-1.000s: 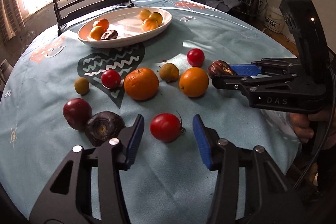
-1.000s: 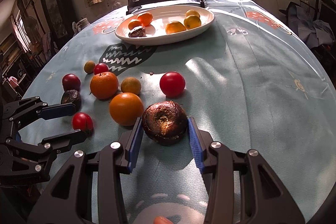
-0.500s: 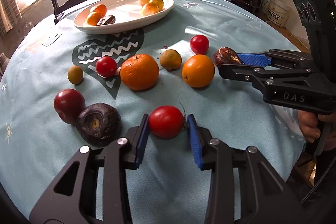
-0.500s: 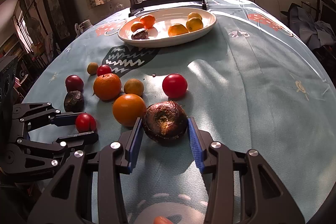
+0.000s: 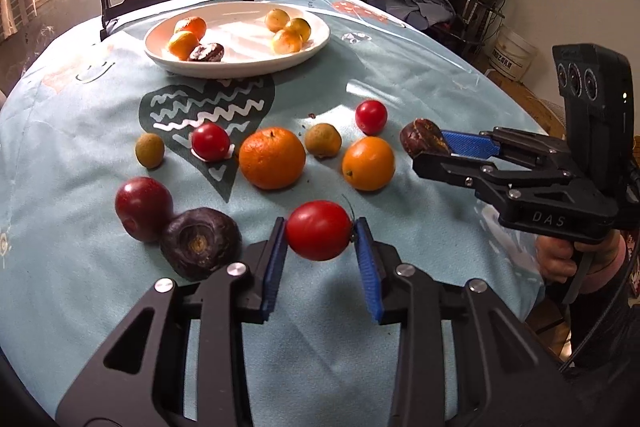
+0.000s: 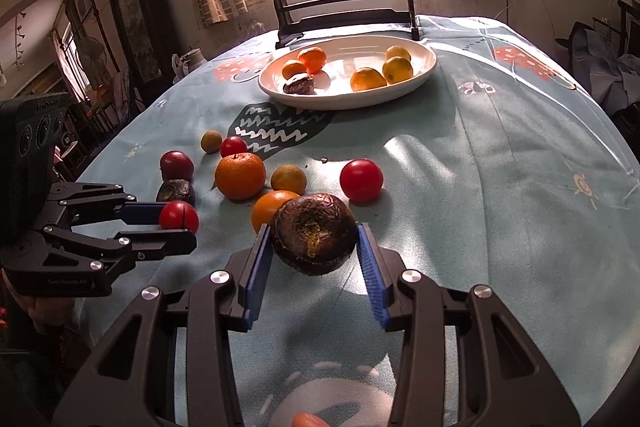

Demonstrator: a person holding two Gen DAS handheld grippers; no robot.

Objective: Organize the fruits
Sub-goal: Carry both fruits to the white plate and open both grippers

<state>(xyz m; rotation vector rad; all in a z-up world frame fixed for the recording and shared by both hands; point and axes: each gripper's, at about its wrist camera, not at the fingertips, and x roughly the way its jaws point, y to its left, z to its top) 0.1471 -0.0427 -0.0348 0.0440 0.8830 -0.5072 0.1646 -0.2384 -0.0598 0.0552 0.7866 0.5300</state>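
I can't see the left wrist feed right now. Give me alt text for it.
The left gripper has just closed on a red tomato. The right gripper holds a dark wrinkled fruit. Loose fruit lies on the blue tablecloth before a white plate.

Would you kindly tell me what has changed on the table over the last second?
The left gripper has just been closing: its pads went from flanking the red tomato to clamping it. The right gripper stayed shut on the dark wrinkled fruit. The loose fruit and the white plate kept their places.
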